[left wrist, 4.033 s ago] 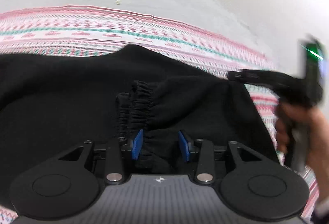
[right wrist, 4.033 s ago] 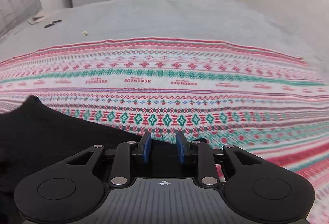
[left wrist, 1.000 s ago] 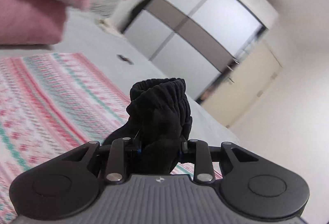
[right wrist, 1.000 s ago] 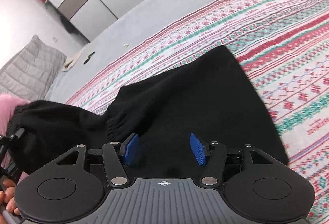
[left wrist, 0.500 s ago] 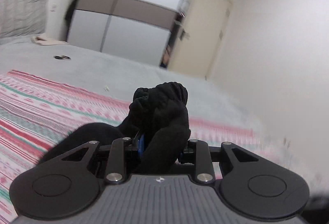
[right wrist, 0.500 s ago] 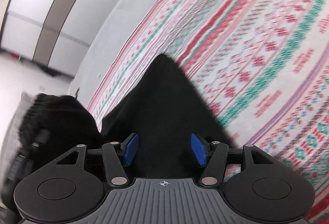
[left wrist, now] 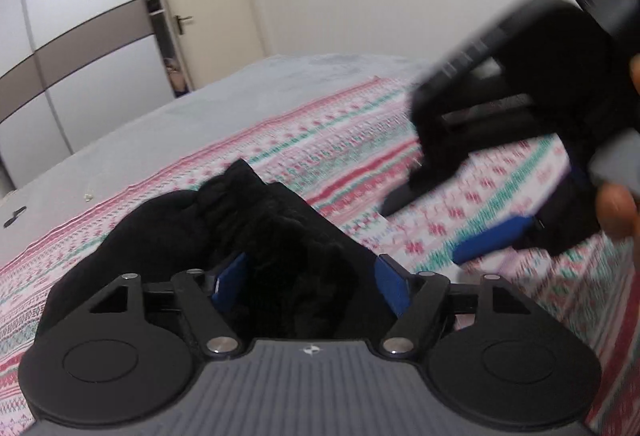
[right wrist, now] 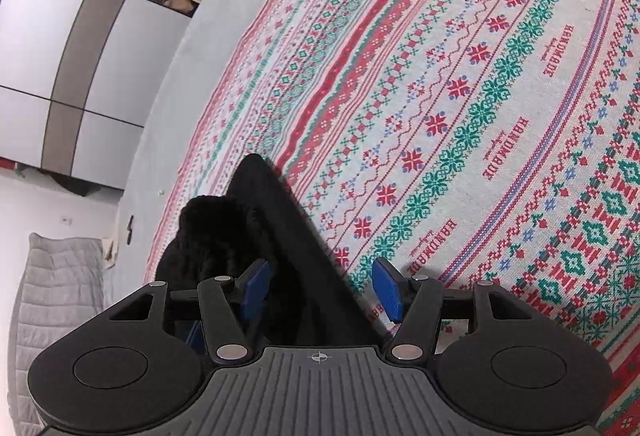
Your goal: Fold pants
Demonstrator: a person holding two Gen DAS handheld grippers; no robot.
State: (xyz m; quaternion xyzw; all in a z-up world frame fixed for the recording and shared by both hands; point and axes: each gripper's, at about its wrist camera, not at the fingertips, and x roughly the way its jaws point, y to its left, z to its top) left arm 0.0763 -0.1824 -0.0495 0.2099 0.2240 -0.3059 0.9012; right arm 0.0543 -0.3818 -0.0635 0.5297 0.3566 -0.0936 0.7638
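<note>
The left gripper [left wrist: 310, 286] stands wide apart around the bunched pants [left wrist: 256, 232], apparently letting go onto the bed [left wrist: 280, 84]. The right gripper [right wrist: 320, 292], also spread and holding nothing, hovers over the cloth's edge. Next comes regripping and flattening the fold.

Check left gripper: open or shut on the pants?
Open. In the left wrist view the left gripper has its blue pads spread wide, with the bunched black pants loose between them, not pinched.
</note>
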